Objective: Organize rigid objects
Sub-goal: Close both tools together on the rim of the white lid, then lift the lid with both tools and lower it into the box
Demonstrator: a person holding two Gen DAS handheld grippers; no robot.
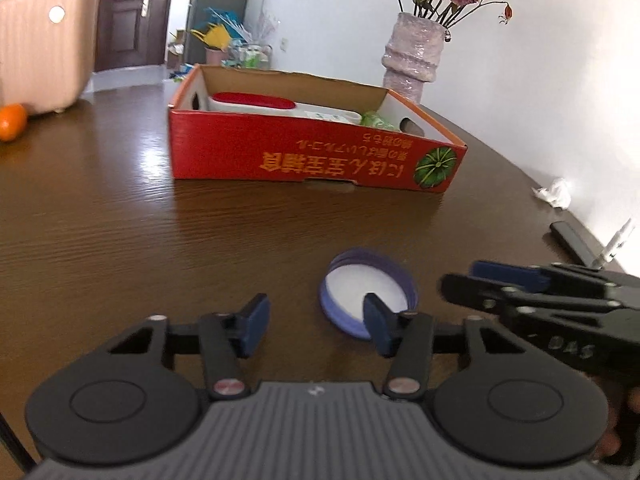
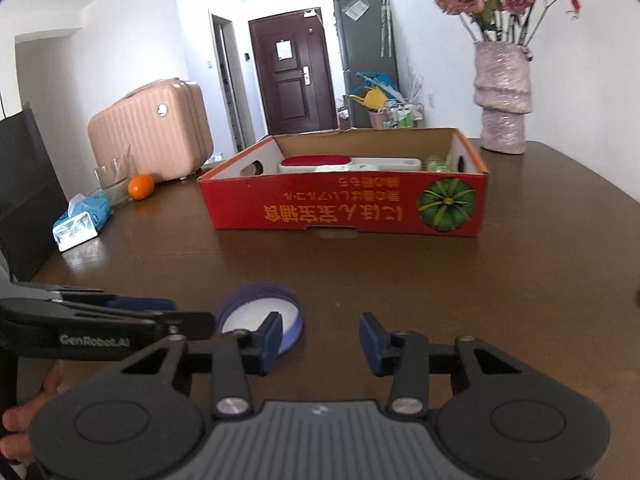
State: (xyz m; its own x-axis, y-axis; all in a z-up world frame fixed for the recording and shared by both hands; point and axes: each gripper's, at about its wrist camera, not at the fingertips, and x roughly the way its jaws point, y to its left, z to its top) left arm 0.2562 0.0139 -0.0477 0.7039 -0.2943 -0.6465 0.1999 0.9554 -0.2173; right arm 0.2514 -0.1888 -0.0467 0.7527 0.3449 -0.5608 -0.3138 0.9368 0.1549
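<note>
Two markings are legible to us: "GenRobot.AI" on the side of the left gripper (image 2: 192, 320) as seen from the right wrist, and "DAS" on the body of the right gripper (image 1: 460, 284) as seen from the left wrist. The red cardboard box (image 1: 312, 156) carries yellow East Asian characters printed upside down beside a green pumpkin picture; we cannot read them.

We find the purple jar lid (image 1: 368, 296) lying on the brown wooden table (image 1: 120, 220), white inner face up. In the left wrist view it sits just ahead of the left gripper's (image 1: 316, 324) right finger, whose blue pad overlaps its near rim; whether they touch cannot be determined. In the right wrist view the lid (image 2: 260, 314) sits ahead of the right gripper's (image 2: 320, 340) left finger, outside the gap.

Both jaws stand wide apart and grasp nothing. The box lies well ahead of both jaws and contains a white container with a red lid (image 1: 252, 102). A vase of dried roses (image 2: 502, 96) stands beyond the box to the right.
</note>
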